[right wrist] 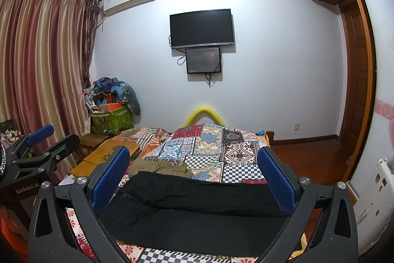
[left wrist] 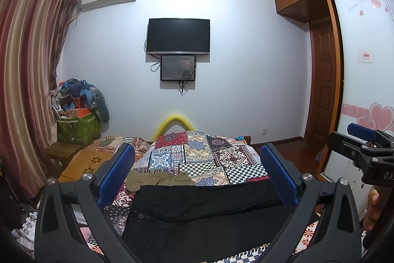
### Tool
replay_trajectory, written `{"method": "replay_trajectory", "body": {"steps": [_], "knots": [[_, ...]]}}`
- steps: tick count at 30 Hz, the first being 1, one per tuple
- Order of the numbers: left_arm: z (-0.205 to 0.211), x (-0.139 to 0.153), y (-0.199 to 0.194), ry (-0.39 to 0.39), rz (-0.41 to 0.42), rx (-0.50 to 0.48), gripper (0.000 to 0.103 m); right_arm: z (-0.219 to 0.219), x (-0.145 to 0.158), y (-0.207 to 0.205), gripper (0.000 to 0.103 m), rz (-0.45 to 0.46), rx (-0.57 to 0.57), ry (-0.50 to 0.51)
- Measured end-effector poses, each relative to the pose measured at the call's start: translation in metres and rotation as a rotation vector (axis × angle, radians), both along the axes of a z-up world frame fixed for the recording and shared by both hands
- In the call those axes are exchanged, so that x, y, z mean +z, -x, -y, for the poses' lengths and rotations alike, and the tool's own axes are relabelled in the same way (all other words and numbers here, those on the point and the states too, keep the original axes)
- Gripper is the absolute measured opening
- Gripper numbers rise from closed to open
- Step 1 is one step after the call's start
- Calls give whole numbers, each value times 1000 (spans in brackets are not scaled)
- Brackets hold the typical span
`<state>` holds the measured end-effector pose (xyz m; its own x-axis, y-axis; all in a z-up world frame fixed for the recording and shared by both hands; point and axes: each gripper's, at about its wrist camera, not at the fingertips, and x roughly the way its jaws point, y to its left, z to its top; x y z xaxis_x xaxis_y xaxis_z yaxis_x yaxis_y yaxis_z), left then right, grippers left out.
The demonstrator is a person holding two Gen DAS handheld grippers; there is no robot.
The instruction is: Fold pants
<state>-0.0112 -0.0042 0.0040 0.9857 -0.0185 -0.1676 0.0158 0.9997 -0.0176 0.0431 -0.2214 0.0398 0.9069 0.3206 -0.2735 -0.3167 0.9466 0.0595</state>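
Patchwork bed (left wrist: pixel 236 159) | black pants (left wrist: pixel 197 213) beside olive garment (left wrist: pixel 157 180) | both hand-held grippers (left wrist: pixel 197 164) (right wrist: pixel 194 169) gaping, empty

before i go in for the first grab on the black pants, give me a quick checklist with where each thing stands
1. Left gripper open: ok, fingers wide apart, nothing between them.
2. Right gripper open: ok, also wide and empty.
3. Black pants laid out on the bed: ok, spread across the patchwork quilt, though the near part shows some wrinkles.
4. Pants free of other items: not ok, the olive garment lies right against their far edge; overlap cannot be told.
5. Grippers clear of each other: ok, they sit side by side, apart.
6. Leg ends visible: cannot tell, the pants' sides run behind the fingers.
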Motion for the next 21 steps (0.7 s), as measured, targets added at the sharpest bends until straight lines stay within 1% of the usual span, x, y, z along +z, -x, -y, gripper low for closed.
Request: {"method": "replay_trajectory", "body": {"steps": [12, 21], "knots": [[3, 2, -2, 2, -1, 0, 103, 1, 4, -2, 103, -7, 6, -3], [1, 1, -4, 4, -6, 2, 103, 1, -1, -5, 103, -15, 7, -5]]}}
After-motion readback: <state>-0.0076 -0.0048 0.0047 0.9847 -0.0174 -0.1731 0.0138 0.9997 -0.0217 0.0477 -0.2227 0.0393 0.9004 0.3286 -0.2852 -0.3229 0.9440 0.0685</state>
